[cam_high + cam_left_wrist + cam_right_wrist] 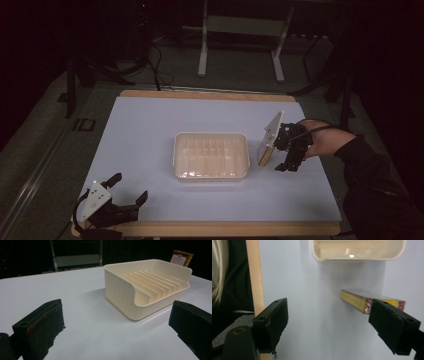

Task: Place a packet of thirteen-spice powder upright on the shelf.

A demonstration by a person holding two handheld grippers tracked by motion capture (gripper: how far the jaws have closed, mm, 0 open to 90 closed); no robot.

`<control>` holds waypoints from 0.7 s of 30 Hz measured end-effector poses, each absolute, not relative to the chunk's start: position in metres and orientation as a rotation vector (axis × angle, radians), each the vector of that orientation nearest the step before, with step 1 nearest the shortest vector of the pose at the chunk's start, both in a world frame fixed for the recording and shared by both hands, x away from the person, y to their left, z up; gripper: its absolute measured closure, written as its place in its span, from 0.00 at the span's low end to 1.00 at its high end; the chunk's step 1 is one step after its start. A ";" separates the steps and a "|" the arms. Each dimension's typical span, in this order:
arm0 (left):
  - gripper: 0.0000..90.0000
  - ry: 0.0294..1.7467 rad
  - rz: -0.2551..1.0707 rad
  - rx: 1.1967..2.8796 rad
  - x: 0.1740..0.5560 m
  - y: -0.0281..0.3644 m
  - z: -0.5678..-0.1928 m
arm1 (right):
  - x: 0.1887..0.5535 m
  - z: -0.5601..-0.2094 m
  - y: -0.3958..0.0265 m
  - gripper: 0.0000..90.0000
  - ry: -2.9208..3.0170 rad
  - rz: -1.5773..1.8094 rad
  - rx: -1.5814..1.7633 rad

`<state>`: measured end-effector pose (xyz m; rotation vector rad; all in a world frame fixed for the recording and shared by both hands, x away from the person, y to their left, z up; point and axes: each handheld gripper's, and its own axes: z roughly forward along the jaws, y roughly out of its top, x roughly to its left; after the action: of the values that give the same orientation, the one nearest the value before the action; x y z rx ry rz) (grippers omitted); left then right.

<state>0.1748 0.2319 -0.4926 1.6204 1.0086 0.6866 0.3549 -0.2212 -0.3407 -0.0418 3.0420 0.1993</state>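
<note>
A cream plastic tray with raised ribs along its floor sits near the middle of the counter, which is covered by a pale blue sheet with a wooden edge showing at the near and far sides.

The left gripper rests at the near left corner of the counter, well apart from the tray, its fingers spread wide with nothing between them — in the left gripper view the tray stands ahead of the open fingers, slightly to the right.

The right gripper hovers just right of the tray, held by a hand in a dark sleeve. Its fingers are also wide apart. In the right gripper view a flat box with a yellow edge and reddish wrapping lies on the counter beside the right-hand finger; whether they touch cannot be told. The tray's rim lies beyond the box.
</note>
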 end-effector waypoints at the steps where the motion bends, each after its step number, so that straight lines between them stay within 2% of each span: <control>1: 0.00 1.010 0.691 1.619 0.174 0.233 -0.493 | 0.358 -0.340 -0.222 0.20 3.041 0.197 -0.043; 11: 0.00 1.030 0.707 1.604 0.168 0.237 -0.493 | 0.382 -0.336 -0.222 0.20 3.017 0.189 0.026; 21: 0.00 1.034 0.706 1.602 0.167 0.238 -0.493 | 0.400 -0.349 -0.222 0.20 3.020 0.200 0.019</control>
<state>0.1667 0.2384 -0.4928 1.6017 1.0335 0.7056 0.4001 -0.2216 -0.3489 0.0191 3.0196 0.2001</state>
